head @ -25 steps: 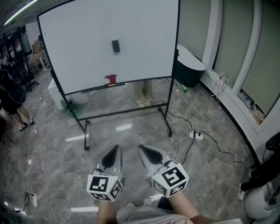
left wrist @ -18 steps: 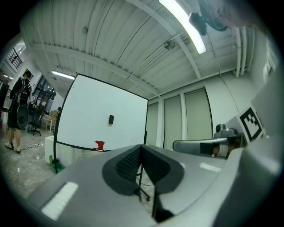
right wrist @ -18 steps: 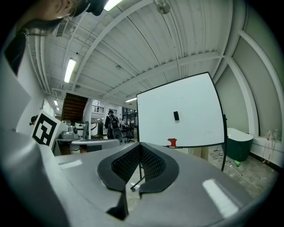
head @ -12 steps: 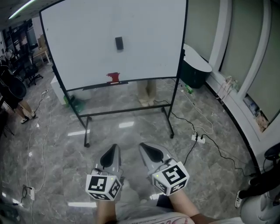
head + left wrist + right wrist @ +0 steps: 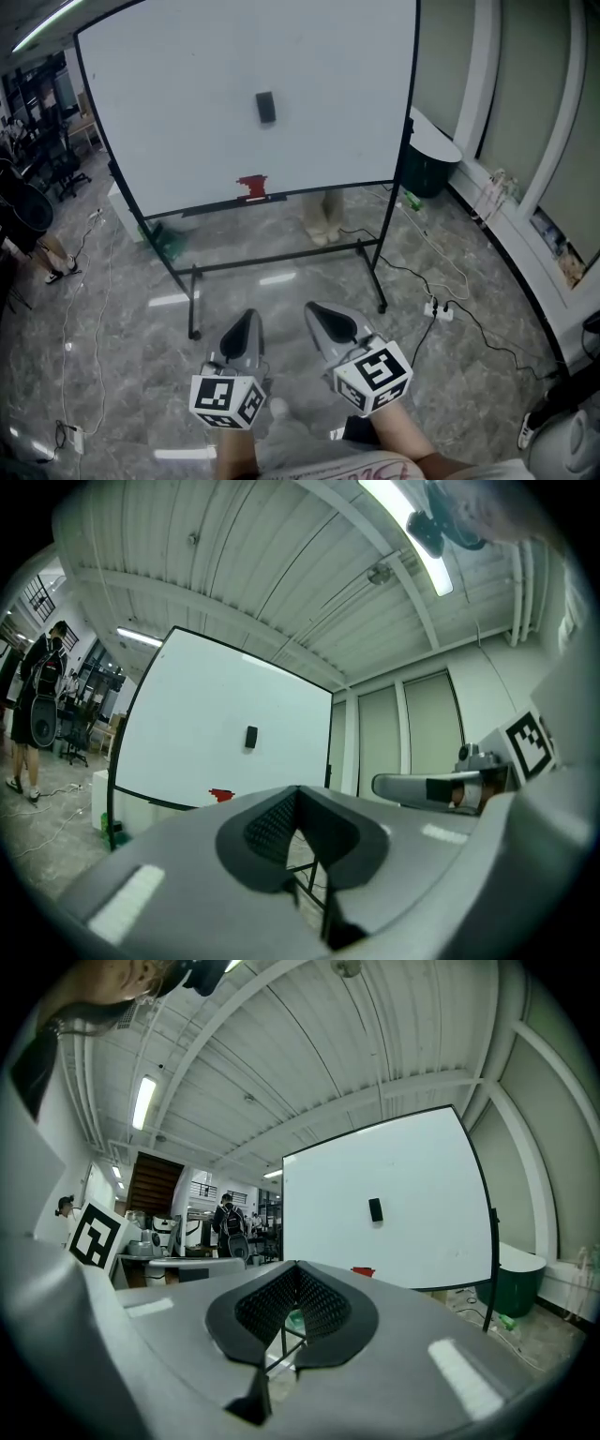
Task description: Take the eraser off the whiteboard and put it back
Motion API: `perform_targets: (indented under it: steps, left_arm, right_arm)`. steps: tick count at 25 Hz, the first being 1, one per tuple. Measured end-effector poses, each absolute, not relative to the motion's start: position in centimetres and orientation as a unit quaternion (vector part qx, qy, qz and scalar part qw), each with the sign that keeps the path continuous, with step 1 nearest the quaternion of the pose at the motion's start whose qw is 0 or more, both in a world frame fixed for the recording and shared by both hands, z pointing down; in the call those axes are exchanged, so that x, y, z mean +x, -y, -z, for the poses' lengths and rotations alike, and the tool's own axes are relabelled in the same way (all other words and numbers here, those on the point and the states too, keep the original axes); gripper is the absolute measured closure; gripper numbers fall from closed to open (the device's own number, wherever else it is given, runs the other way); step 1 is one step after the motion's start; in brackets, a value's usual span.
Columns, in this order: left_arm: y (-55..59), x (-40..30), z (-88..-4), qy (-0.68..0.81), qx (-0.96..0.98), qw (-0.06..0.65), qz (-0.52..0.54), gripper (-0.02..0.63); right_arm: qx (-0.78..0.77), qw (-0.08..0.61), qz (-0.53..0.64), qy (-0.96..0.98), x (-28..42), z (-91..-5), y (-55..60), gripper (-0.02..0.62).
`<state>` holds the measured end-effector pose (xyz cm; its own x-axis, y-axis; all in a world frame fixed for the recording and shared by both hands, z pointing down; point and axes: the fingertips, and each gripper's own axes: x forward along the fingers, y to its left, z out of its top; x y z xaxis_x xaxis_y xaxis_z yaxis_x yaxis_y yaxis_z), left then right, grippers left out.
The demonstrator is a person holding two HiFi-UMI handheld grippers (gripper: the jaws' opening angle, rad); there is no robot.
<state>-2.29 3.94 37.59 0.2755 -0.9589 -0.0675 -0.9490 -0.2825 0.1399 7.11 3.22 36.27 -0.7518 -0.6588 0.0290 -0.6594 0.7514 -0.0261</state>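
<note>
- Since a second ago, the left gripper (image 5: 246,319) and right gripper (image 5: 319,311) have kept their low spot in the head view, while the whiteboard (image 5: 169,112) has grown larger and its black eraser (image 5: 265,107) has shifted slightly right.
- At bottom centre-left, the left gripper is clenched tip to tip, with nothing between its jaws.
- Just beside it, the right gripper is likewise clenched and empty.
- At upper centre of the frame, the eraser sits on the board's white face, well apart from both grippers.
- Below the eraser, a red object (image 5: 251,187) rests on the board's lower ledge.
- At the board's right edge stands a dark green bin (image 5: 427,169); a power strip (image 5: 438,310) lies on the grey floor (image 5: 112,309) at right.
</note>
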Motion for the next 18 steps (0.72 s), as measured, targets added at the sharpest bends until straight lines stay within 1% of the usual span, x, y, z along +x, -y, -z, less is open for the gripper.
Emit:
perform_targets:
  steps: [10,18]
  left_arm:
    - [5.4,-8.0,-36.3,0.568,0.819,0.028,0.074,0.606]
    - [11.4,-11.3,-36.3,0.554,0.828,0.037,0.079,0.606]
  right_arm:
    - [0.377,-0.001,-0.004,0.926,0.4,-35.0,6.0,0.594]
    - [0.416,0.006,0.030,0.909,-2.0,-33.6,12.7,0.594]
